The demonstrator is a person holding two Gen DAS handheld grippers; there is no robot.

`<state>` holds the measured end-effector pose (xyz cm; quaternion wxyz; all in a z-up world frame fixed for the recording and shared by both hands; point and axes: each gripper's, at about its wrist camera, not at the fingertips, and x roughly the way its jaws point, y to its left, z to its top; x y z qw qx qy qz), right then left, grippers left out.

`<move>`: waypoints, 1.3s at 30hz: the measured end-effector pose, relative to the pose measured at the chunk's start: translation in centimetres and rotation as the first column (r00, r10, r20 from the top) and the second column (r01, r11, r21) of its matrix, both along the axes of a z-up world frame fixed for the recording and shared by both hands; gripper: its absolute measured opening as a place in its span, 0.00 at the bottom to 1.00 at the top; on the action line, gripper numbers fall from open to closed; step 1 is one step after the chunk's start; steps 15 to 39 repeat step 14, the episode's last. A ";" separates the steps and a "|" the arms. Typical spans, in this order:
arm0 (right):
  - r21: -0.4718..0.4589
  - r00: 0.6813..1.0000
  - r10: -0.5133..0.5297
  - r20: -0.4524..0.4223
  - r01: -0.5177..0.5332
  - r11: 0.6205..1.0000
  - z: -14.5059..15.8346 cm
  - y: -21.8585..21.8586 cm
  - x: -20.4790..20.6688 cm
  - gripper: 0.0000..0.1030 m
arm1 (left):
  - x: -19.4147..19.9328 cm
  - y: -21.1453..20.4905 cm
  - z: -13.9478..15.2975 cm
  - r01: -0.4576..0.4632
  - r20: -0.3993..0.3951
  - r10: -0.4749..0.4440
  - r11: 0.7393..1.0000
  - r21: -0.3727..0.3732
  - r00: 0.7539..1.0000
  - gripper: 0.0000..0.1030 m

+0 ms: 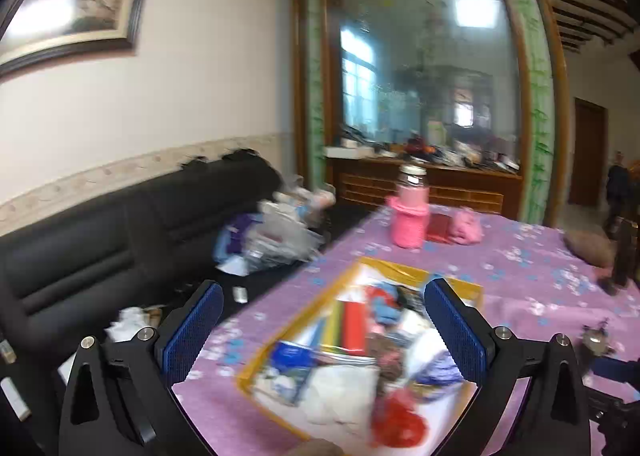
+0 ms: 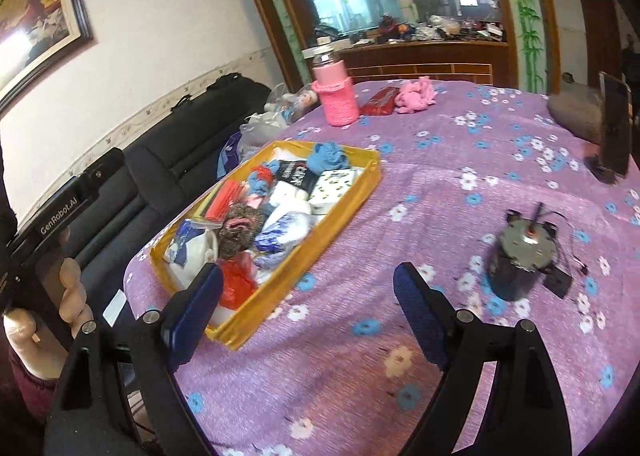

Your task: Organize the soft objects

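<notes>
Left gripper (image 1: 324, 330) agape, empty, above yellow tray (image 2: 256, 306) of soft items | right gripper (image 2: 306, 310) agape, empty, tray at 10 o'clock | step: likely between picks | next: pink plush (image 2: 414, 96) at 12 o'clock | room: open cloth; motor (image 2: 520, 260) at 2 o'clock; table edge left

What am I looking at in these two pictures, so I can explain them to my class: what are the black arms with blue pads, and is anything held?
No robot: a person carries two hand-held claws, each with a fisheye camera looking along its fingers. The left view shows the left claw above the yellow-rimmed tray of soft items; the right view shows the right claw over the purple flowered tablecloth. Both are open and empty. Also there: a pink knitted-sleeve bottle and a dark cylindrical motor.
</notes>
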<state>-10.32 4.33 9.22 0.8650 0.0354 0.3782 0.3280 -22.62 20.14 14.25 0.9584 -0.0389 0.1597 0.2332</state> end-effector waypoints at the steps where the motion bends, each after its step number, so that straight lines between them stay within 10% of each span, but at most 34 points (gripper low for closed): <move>1: 0.000 1.000 -0.015 0.004 0.015 1.000 0.1 -0.8 0.0 0.85 | 0.5 -0.3 0.0 0.048 -0.024 -0.048 0.999 -0.017 0.999 1.00; 7: -0.039 0.993 -0.122 0.010 0.122 0.992 -0.1 -5.5 0.2 0.85 | 2.8 -3.5 -1.3 0.193 -0.146 -0.202 0.979 -0.073 0.969 0.97; 14: -0.112 0.944 -0.329 -0.023 0.324 0.939 -1.4 -13.1 1.7 0.85 | 7.4 -8.9 -3.1 0.351 -0.325 -0.371 0.928 -0.121 0.870 0.99; 39: -0.112 0.944 -0.329 -0.023 0.324 0.939 -1.4 -13.1 1.7 0.85 | 7.4 -8.9 -3.1 0.351 -0.325 -0.371 0.928 -0.121 0.870 0.99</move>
